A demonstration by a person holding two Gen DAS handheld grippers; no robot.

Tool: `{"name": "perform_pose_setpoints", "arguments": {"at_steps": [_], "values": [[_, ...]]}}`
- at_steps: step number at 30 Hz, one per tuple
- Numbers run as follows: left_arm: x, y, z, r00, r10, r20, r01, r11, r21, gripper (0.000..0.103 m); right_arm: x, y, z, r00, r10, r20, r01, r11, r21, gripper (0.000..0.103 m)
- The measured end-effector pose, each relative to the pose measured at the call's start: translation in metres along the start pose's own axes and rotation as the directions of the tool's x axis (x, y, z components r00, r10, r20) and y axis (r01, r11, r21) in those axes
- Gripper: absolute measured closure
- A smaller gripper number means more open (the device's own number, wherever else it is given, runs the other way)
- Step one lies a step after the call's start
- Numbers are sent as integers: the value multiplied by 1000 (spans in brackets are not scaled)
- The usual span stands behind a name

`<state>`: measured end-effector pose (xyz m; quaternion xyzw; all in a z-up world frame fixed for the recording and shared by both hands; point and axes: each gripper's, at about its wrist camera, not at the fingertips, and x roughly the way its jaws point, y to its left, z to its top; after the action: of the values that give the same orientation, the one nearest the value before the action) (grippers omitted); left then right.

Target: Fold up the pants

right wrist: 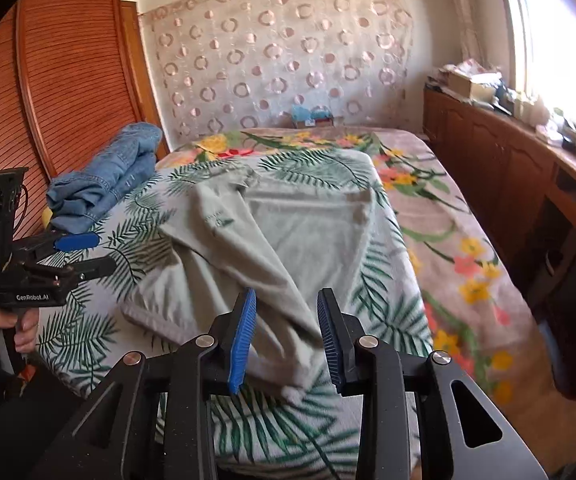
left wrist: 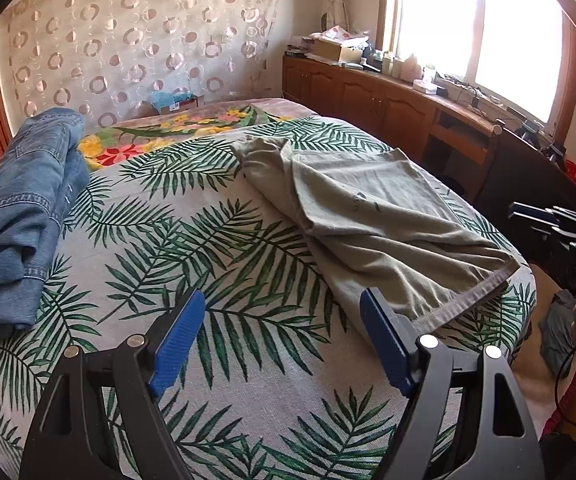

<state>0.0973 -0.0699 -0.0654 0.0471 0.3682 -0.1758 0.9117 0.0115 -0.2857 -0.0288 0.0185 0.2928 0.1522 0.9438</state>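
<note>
Blue denim jeans (left wrist: 20, 208): bunched heap at nine o'clock on the bed, well apart from both grippers; not part of this step.
Left gripper (left wrist: 282, 344): blue pads spread wide, nothing between them, hovering over the palm-leaf printed bedspread (left wrist: 216, 240) just beside the hem.
Grey-green cotton pants (left wrist: 372, 216): lying folded on the bedspread, toward one o'clock of the left gripper, hem end nearest.
Right gripper (right wrist: 284, 336): pads parted, a corner of the pants between them; no pad seems to press the cloth, so likely released.
Doing it well: judged, draw the right gripper clear without dragging the corner, then have the left take the hem squarely so the edges match.
</note>
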Motion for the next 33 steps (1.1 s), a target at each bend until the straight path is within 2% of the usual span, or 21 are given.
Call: {"name": "perform_pose_setpoints", "arguments": {"at_steps": [7,11,19,25,27,29,30,33], "values": [[-5,16,-1,1000,23,8,-23,1000,-18,22,38,36,23,993,114,8,-113,990,-80,70],[-8,27,-3,999,37,13,-36,999,-38,22,64,55,35,989,148,-17,-149,981,-128,70],[-10,47,-8,998,56,16,-55,996,-76,22,111,81,54,981,170,-88,-186,959,-215,70],[-11,55,-9,998,67,17,-65,994,-91,22,132,91,60,980,154,-124,-183,944,-275,70],[-12,56,-9,998,67,18,-65,993,-94,22,141,95,62,983,119,-138,-155,943,-295,77],[-12,56,-10,998,68,17,-66,993,-94,22,147,96,62,984,91,-155,-136,939,-316,95],[-13,56,-9,998,67,17,-65,994,-92,22,148,95,63,984,81,-159,-129,939,-320,100],[-13,56,-10,998,65,17,-64,994,-91,22,147,91,68,987,67,-145,-111,941,-319,101]]}}
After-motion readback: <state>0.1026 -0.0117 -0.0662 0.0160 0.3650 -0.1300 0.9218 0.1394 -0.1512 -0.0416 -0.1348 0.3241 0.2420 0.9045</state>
